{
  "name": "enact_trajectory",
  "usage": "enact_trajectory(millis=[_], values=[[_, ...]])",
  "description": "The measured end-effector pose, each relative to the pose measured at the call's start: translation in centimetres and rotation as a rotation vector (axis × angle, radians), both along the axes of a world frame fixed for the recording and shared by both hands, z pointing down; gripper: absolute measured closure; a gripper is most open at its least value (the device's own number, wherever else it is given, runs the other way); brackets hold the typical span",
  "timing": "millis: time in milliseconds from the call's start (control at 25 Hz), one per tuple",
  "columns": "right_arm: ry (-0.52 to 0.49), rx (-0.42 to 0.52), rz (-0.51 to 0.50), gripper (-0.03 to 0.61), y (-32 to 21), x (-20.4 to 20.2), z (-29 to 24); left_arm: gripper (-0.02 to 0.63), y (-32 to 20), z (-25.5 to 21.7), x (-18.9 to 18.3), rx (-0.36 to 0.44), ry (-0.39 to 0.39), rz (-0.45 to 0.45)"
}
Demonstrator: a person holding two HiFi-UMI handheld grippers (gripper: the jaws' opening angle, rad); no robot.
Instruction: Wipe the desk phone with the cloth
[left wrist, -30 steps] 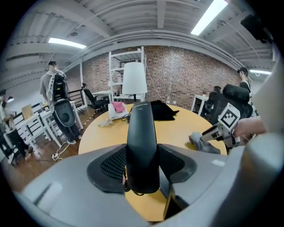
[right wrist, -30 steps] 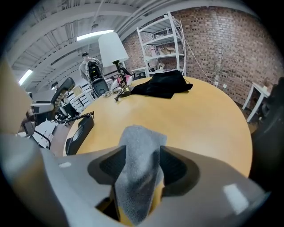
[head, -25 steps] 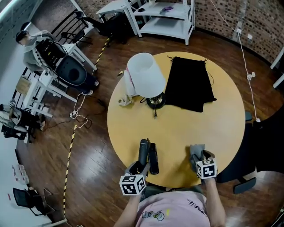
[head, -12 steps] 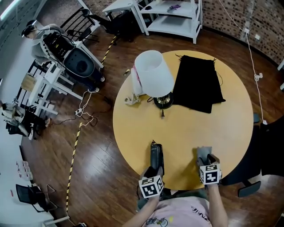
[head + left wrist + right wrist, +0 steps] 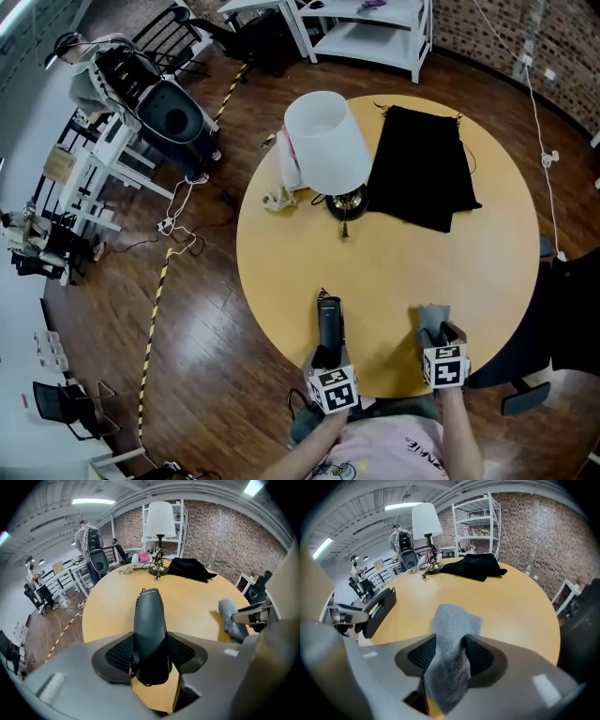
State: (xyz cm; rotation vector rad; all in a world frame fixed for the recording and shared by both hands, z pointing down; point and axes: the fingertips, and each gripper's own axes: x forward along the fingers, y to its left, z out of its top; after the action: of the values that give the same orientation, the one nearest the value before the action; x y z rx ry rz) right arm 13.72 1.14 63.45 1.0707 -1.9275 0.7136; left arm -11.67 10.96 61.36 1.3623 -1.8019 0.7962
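left gripper (image 5: 150,657) clamped on near end of handset (image 5: 149,616), held between pads over table (image 5: 403,272) | right gripper (image 5: 449,657) grasping cloth (image 5: 453,620), jaws just closed further on it | count: one handset, one cloth | far: one lamp (image 5: 324,141), one black fabric (image 5: 424,169)

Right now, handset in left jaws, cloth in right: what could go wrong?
The left gripper clamps only the near end of the handset; wiping pressure on the far end could twist it in the grip.
The right gripper has just been closing its jaws on the cloth, which is bunched; little sticks out, so a jaw might scrape the handset.
The handset sits near the table edge; a slip could drop it.
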Motion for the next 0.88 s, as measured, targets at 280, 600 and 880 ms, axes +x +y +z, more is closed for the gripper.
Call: enact_trajectory(millis=[280,600,880], values=[[-0.035,-0.012,-0.02,0.373,0.2,0.1,0.1,0.383,-1.3,-0.1,1.6,0.038,-0.162,0.15],[-0.08,-0.038,-0.066,0.301,0.4,-0.2,-1.0,0.25,-1.6,-2.5,1.9,0.204,-0.031,0.21],[-0.015,-0.035,-0.084,0.301,0.5,-0.6,0.3,0.25,-0.2,-7.5,0.7,0.394,0.018,0.183]])
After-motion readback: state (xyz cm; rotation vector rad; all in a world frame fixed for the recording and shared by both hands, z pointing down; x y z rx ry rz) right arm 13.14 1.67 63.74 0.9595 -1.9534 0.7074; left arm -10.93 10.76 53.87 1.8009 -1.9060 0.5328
